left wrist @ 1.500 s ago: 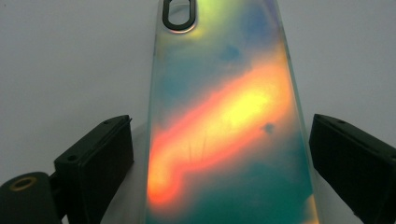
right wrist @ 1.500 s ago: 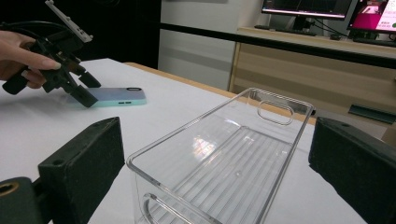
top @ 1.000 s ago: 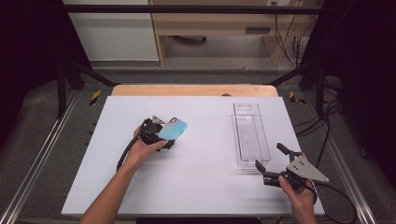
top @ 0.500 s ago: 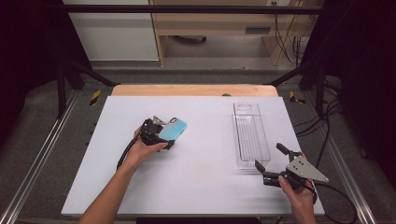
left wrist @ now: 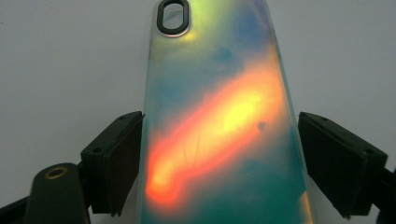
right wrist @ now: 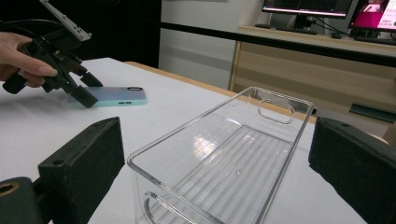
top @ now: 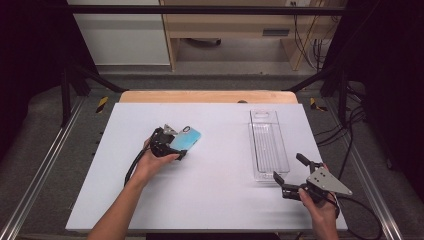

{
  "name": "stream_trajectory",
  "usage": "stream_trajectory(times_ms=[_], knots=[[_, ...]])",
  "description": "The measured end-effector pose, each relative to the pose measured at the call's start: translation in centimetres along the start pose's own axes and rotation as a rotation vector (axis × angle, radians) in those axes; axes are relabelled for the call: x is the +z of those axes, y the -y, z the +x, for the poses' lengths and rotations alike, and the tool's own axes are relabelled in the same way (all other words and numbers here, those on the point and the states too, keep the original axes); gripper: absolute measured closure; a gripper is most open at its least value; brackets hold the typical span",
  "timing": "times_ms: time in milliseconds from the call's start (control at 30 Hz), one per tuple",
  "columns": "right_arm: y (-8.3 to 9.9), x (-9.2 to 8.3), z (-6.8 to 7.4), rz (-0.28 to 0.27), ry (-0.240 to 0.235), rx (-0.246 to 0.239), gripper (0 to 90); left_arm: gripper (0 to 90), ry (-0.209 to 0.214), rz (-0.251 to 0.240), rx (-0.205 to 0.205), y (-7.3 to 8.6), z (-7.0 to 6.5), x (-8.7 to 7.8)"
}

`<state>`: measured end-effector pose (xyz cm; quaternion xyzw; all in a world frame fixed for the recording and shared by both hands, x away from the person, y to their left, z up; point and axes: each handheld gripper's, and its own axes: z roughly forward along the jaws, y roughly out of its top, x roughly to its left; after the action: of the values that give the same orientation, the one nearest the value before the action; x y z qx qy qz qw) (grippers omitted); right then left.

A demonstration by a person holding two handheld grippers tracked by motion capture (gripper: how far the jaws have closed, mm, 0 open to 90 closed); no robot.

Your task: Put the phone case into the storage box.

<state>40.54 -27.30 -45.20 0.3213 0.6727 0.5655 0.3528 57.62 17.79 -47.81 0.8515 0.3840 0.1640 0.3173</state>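
Left gripper (top: pixel 172 142): jaws straddle the phone case (top: pixel 185 139) lying flat on the table (top: pixel 210 185), one touching its edge, a sliver showing at the other. Right gripper (top: pixel 290 172) gapes wide, empty, just before the clear bin (top: pixel 268 145). No readable writing.

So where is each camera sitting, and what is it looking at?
High view: above the person's side, looking forward and down on the white table; both forearms show, with the left gripper and right gripper.
Left gripper view: rides on the left gripper, looking along its jaws at the phone case between them.
Right gripper view: rides on the right gripper, facing the clear bin; the other hand shows farther off.
Shared: the phone case and the table appear in all three.
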Motion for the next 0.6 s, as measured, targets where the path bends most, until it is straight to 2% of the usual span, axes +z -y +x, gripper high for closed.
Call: stream_trajectory(times_ms=[267, 600], knots=[[0.00, 0.01, 0.02, 0.000, 0.001, -0.001, 3.7, 16.3, -0.004, -0.018, 0.007, 0.18, 0.07, -0.19], [-0.01, 0.05, 0.08, 0.000, -0.002, -0.002, 3.7, 16.4, -0.009, -0.040, -0.006, 0.22, 0.43, -0.90]])
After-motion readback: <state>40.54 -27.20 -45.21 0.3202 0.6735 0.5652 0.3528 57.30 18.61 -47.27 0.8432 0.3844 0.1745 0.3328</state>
